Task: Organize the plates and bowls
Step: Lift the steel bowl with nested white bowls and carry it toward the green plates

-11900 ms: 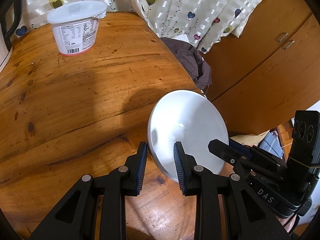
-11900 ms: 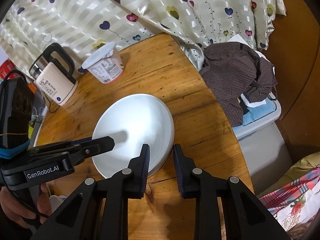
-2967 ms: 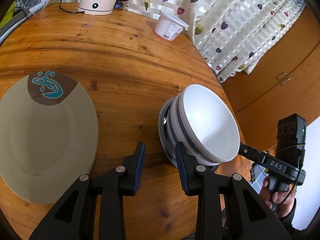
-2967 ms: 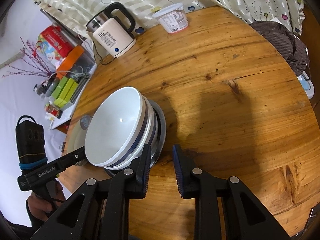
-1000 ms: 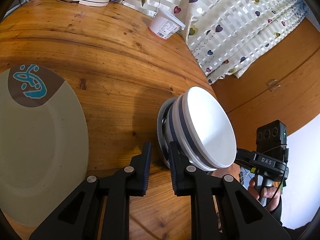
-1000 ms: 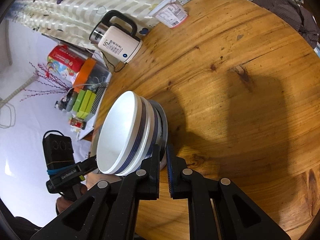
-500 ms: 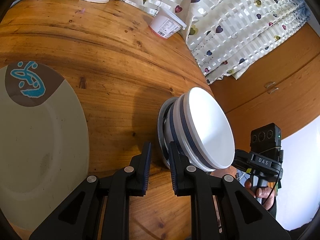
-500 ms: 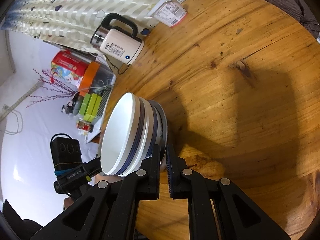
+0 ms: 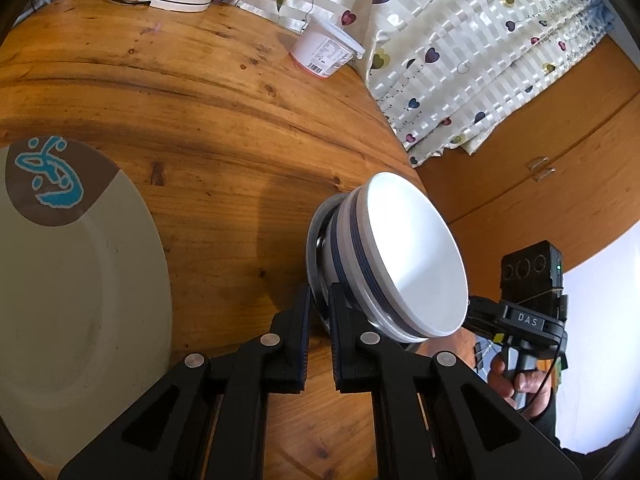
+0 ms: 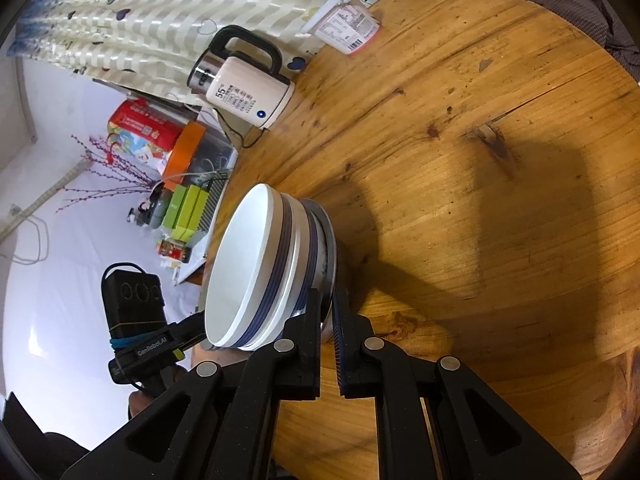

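The stack of bowls (image 9: 404, 264) is resting on a grey plate (image 9: 316, 256) near the edge of the round wooden table (image 9: 200, 120). The left gripper (image 9: 319, 312) and the right gripper (image 10: 327, 312) are both clamping that plate's rim from opposite sides, the left jaws having just been closing onto it. Beside the stack, on the left gripper's side, a large beige plate (image 9: 80, 300) is lying flat.

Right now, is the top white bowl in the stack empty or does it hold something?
Empty. In both wrist views the top white bowl shows only a bare, smooth white inside; nothing lies in it.
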{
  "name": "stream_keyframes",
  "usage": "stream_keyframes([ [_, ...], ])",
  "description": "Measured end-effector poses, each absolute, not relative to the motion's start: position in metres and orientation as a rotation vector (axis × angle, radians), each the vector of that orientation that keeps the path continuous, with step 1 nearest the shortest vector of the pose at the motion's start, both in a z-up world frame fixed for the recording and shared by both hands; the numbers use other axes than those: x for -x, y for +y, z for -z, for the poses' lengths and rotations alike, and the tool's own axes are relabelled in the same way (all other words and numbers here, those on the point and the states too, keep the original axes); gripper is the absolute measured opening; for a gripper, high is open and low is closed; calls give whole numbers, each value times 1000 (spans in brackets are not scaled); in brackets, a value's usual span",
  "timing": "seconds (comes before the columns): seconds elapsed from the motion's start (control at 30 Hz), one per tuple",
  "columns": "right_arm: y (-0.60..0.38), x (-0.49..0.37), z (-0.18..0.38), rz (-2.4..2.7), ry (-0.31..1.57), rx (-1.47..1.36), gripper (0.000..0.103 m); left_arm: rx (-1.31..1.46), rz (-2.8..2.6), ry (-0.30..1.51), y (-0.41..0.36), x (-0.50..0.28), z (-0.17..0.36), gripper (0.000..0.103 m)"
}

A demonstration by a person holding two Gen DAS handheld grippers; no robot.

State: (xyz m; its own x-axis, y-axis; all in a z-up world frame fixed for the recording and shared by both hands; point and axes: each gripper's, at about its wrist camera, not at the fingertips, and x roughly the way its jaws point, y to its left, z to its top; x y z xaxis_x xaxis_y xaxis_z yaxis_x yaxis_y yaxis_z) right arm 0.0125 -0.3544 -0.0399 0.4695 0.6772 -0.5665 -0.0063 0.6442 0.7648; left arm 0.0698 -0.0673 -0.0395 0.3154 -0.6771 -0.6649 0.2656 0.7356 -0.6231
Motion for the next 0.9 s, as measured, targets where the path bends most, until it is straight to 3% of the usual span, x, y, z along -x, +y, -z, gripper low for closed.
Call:
stream_keyframes([
  [0.9, -352, -17, 34, -490, 993, -769, 8, 460, 653, 1055, -60, -70, 32, 7],
])
